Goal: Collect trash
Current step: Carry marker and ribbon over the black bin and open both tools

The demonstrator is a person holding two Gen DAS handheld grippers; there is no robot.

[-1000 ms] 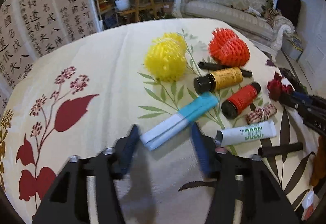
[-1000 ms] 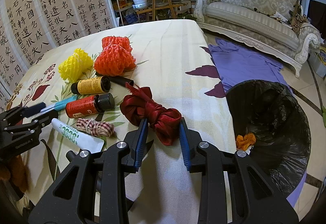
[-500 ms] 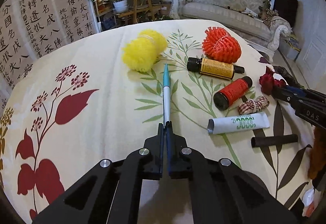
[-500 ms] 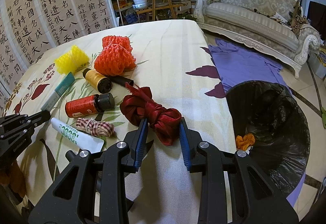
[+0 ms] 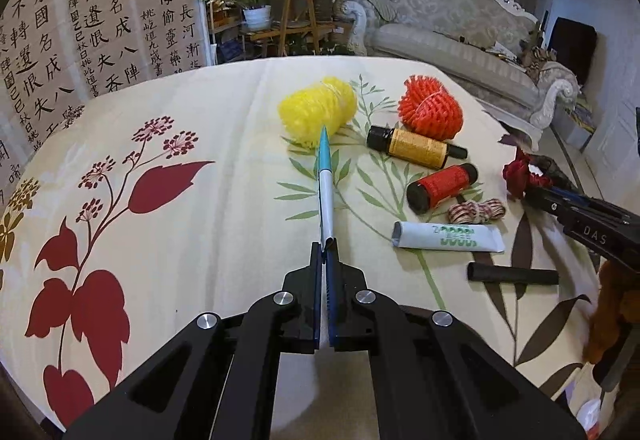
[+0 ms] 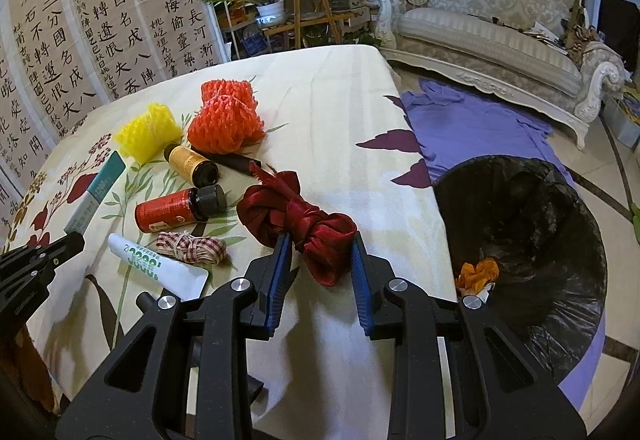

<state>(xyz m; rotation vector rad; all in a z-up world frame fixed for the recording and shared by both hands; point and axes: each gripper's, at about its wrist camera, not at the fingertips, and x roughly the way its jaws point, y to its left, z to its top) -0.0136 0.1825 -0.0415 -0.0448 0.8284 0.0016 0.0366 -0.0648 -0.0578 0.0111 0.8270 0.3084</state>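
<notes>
Left tool (image 5: pixel 324 252) fingers together, clamped on the crimped end of a flat white-and-teal tube (image 5: pixel 325 183) that sticks straight out ahead, edge-on, far tip near the yellow foam net (image 5: pixel 316 113). Right tool (image 6: pixel 318 252) fingers apart, straddling the red ribbon knot (image 6: pixel 298 213) on the bench (image 6: pixel 320 99); can't tell if the pads touch it yet. Next to it: white tube (image 6: pixel 156 266), checked twine bundle (image 6: pixel 190 248), red-label bottle (image 6: pixel 176 205), yellow-label bottle (image 6: pixel 192 163), dark stick (image 6: pixel 232 161), orange foam net (image 6: pixel 224 117) further back. Trash bin with black liner (image 6: pixel 520 224) sits on the floor off the bench's right edge, an orange scrap (image 6: pixel 478 272) already inside. Risks, as I judge them: the pinch is only on the tube's thin end, so a fast swing toward the bin could let it pivot or slip out. The ribbon is slick and loose; closing on one fold may leave its tail dragging and snagging the red-label bottle. Both tools heading for the bin together could collide.
</notes>
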